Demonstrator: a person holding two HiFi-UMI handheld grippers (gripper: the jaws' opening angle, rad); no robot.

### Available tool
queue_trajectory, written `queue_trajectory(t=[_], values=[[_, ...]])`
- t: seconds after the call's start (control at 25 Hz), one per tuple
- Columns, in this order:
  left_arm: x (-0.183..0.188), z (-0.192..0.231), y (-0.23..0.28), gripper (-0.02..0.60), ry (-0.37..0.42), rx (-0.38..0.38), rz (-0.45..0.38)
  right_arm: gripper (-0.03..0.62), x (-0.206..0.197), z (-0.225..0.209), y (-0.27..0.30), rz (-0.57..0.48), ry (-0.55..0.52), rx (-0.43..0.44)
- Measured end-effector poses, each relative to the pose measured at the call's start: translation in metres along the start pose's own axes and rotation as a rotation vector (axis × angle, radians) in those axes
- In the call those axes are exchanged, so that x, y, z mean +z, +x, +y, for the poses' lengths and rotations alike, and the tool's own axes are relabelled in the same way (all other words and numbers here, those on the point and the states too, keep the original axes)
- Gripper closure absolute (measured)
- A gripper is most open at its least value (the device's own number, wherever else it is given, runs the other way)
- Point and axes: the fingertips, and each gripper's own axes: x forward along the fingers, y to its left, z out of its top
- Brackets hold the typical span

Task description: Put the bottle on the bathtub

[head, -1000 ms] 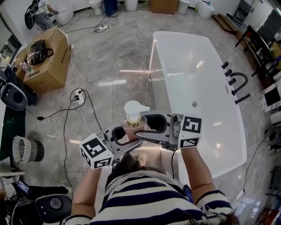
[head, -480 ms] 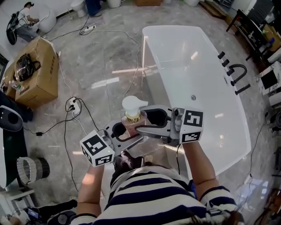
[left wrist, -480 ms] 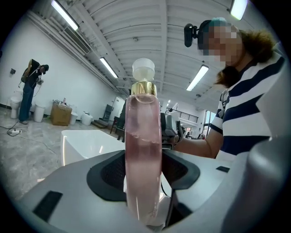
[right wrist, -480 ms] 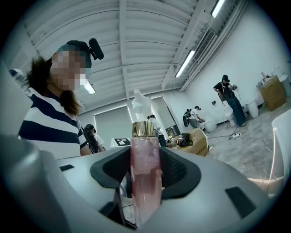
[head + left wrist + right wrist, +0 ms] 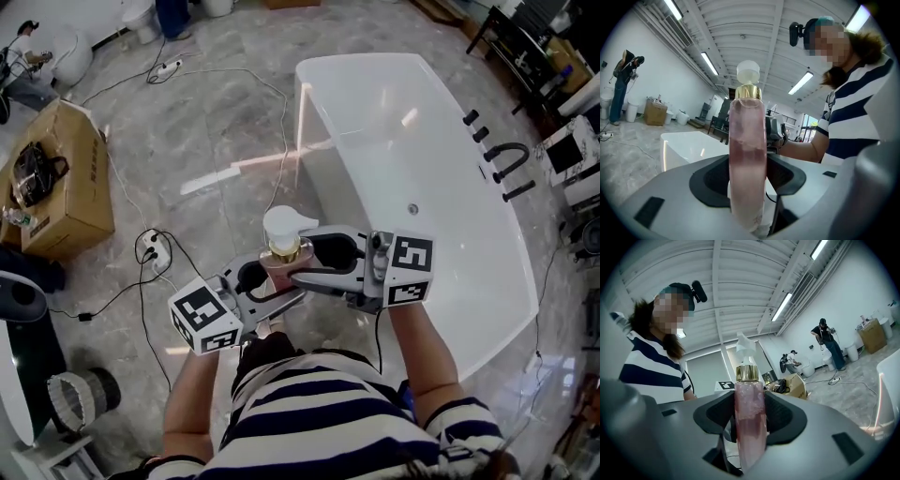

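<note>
Pink liquid in the bottle [image 5: 284,246] should be kept level: the bottle is best carried upright across to the flat rim of the bathtub [image 5: 302,122] and lowered squarely before either grip is eased. It is clamped between the wide-set jaws of the left gripper [image 5: 267,286] and the right gripper [image 5: 314,262], which meet it from opposite sides, above the marble floor [image 5: 225,141] just beside the bathtub's near-left corner.

no legible text, brand or number in any view — the dark print on the cardboard box [image 5: 86,192] side is too small to read.
</note>
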Motion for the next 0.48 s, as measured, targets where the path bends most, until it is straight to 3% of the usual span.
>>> queue_trajectory(t=[0.48], values=[[0.008, 0.081, -0.028, 0.347, 0.0, -0.081, 0.036, 0.375, 0.011, -0.068, 0.05, -0.033, 0.044, -0.093]])
